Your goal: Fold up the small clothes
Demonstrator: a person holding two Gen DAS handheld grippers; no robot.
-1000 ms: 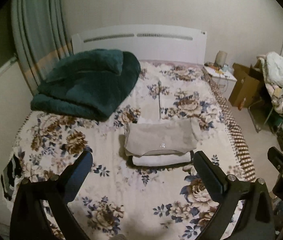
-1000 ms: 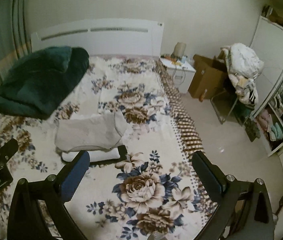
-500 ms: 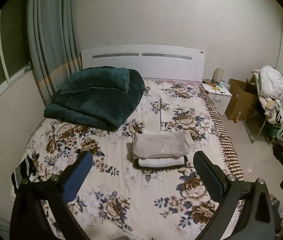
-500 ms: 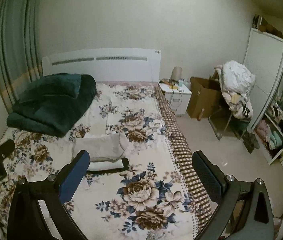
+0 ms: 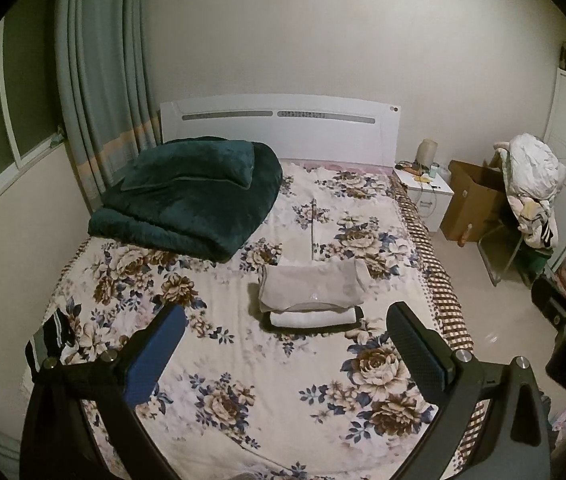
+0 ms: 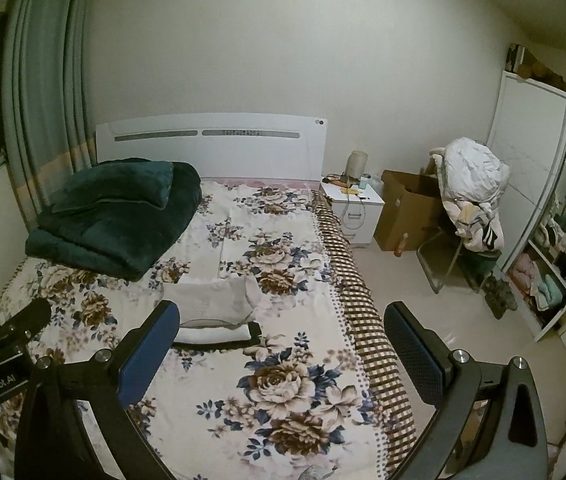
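Taking the stack of folded clothes [image 5: 310,300] as the landmark and reading left to right: far to its left hangs the curtain [image 5: 99,92]. Up and left of the stack, near the headboard [image 5: 279,126], lies a folded green blanket [image 5: 191,196], likely parked there to keep the middle of the bed [image 5: 243,360] free for folding. The stack itself sits on the flowered bedspread, a grey piece on top, a white one under it and a dark one at the bottom, edges roughly squared, which suggests these pieces are finished.

The left tool [image 5: 283,344] hangs above the foot of the bed, short of the stack, fingers wide apart and empty. The right tool [image 6: 283,344] is beside it, equally spread, gripping nothing.

Right of the stack stand a nightstand [image 5: 429,196], a cardboard box [image 5: 471,208] and a chair heaped with laundry [image 5: 535,188], probably the source of the next garment.
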